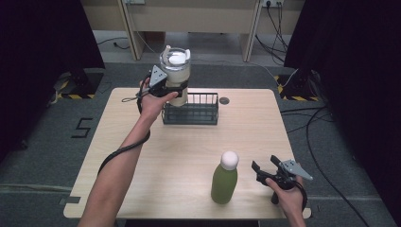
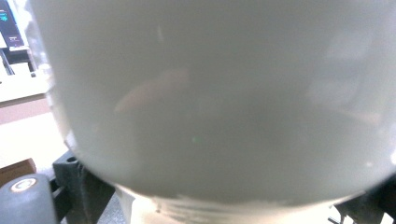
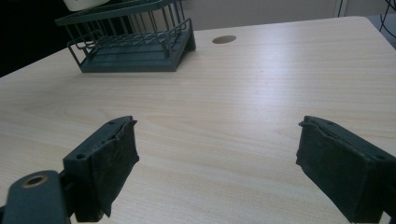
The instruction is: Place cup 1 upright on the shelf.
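Observation:
A cream tumbler (image 1: 176, 75) with a clear lid is upright in my left gripper (image 1: 174, 89), whose black jaws are shut around its lower body. It hangs over the left end of the dark wire basket (image 1: 198, 113), its base about level with the rim. Up close in the left gripper view the tumbler's wall (image 2: 210, 102) hides the basket. A green bottle (image 1: 224, 182) with a white cap stands near the table's front edge. Just right of it, my right gripper (image 1: 265, 163) rests open with nothing between its pads (image 3: 114, 158). The basket (image 3: 135, 46) and the tumbler's base (image 3: 84, 4) lie far ahead.
The light wooden table (image 1: 142, 189) has a round cable hole (image 1: 224, 100) right of the basket. Cables trail across the grey floor at right. Dark curtains hang on both sides, and a wooden desk frame stands behind the table.

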Tool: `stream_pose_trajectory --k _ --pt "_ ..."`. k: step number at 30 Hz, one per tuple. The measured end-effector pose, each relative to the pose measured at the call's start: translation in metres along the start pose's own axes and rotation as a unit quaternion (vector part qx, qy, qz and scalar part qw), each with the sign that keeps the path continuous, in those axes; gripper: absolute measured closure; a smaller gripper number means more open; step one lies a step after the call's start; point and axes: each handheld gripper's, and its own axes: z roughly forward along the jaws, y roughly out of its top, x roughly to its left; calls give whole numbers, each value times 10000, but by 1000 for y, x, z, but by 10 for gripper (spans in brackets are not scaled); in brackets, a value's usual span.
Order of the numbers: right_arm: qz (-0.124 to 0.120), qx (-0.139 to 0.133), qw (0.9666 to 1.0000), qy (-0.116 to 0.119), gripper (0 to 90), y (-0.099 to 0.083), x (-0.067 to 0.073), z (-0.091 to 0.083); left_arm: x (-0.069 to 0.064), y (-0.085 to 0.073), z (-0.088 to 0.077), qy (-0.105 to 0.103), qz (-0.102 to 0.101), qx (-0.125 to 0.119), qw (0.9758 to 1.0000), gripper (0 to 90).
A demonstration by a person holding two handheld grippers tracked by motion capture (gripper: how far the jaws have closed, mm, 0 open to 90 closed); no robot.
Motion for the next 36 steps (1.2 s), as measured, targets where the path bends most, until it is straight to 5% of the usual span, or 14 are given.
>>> stream_pose_trajectory --k 19,36 --pt "-2 35 10000 27 126 -1 0 1 3 -12 8 28 -4 160 9999 92" --pt "7 61 10000 35 128 -2 0 1 4 -31 13 63 -224 228 9995 92"
